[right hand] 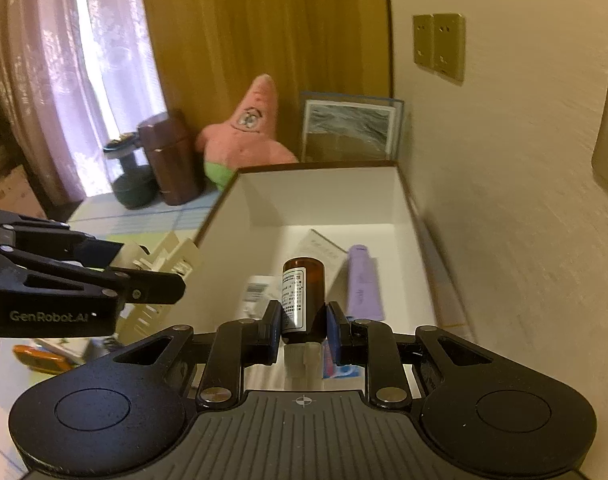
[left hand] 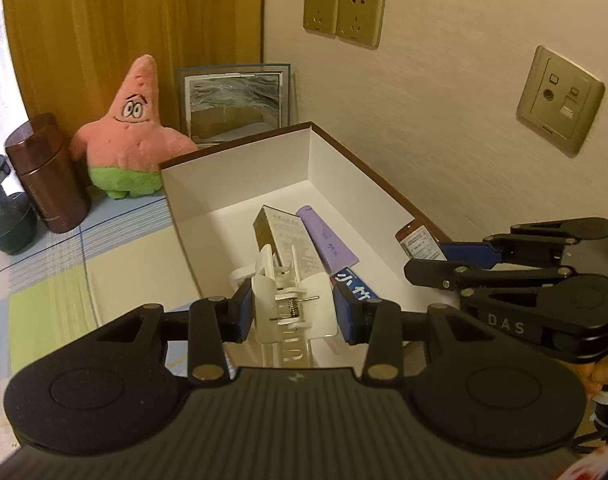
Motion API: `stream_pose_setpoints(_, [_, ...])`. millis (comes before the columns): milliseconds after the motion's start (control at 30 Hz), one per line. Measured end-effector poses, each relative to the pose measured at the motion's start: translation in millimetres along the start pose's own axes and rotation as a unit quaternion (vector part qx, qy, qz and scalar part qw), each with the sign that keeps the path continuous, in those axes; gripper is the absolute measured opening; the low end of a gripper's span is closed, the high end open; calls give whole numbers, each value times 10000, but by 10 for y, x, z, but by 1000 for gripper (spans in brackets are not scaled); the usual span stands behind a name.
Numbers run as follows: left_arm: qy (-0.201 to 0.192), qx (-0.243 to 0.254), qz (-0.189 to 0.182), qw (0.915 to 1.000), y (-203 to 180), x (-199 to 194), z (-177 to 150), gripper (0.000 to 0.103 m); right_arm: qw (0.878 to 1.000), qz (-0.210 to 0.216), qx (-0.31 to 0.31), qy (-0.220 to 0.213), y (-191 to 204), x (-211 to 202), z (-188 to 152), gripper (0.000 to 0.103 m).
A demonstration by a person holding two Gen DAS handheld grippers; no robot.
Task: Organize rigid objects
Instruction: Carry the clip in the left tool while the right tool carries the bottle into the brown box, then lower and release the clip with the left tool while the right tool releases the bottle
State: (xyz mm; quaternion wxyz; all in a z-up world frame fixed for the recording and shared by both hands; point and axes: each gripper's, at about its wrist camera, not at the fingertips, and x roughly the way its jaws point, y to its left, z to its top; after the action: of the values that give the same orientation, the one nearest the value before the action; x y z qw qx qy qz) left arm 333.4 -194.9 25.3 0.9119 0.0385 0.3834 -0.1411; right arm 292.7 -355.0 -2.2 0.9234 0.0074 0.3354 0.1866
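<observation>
My left gripper (left hand: 294, 310) is shut on a white hair claw clip (left hand: 292, 300) and holds it over the near end of an open white box with a brown rim (left hand: 240, 178). My right gripper (right hand: 303, 322) is shut on a brown medicine bottle (right hand: 302, 296) with a white label, held above the same box (right hand: 316, 192). In the box lie a gold-and-white carton (left hand: 288, 240), a purple tube (left hand: 328, 240) and a blue-and-white tube (left hand: 354, 286). The right gripper (left hand: 424, 254) shows at the right of the left wrist view, the left gripper (right hand: 144, 268) with the clip at the left of the right wrist view.
Behind the box stand a pink star plush toy (left hand: 134, 132), a brown canister (left hand: 48, 176), a dark dumbbell (left hand: 6, 216) and a framed picture (left hand: 234, 100). The wall with sockets (left hand: 342, 14) runs along the box's right side. A checked cloth (left hand: 44, 280) covers the table.
</observation>
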Motion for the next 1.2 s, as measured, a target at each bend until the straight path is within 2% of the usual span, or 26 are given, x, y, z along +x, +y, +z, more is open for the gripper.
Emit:
stream_pose_setpoints(333, [302,101,19,9995,-66,418,60,37,9992,-323,-26,243,-303,354,31,20])
stream_pose_setpoints(633, [598,130,19,9981,-75,697,37,37,9972,-496,-125,543,-382,607,-33,20])
stream_pose_setpoints(1200, [903,90,-3,9959,-38,945,-1,37,9935,-692,-299,858,-452,858,-93,20])
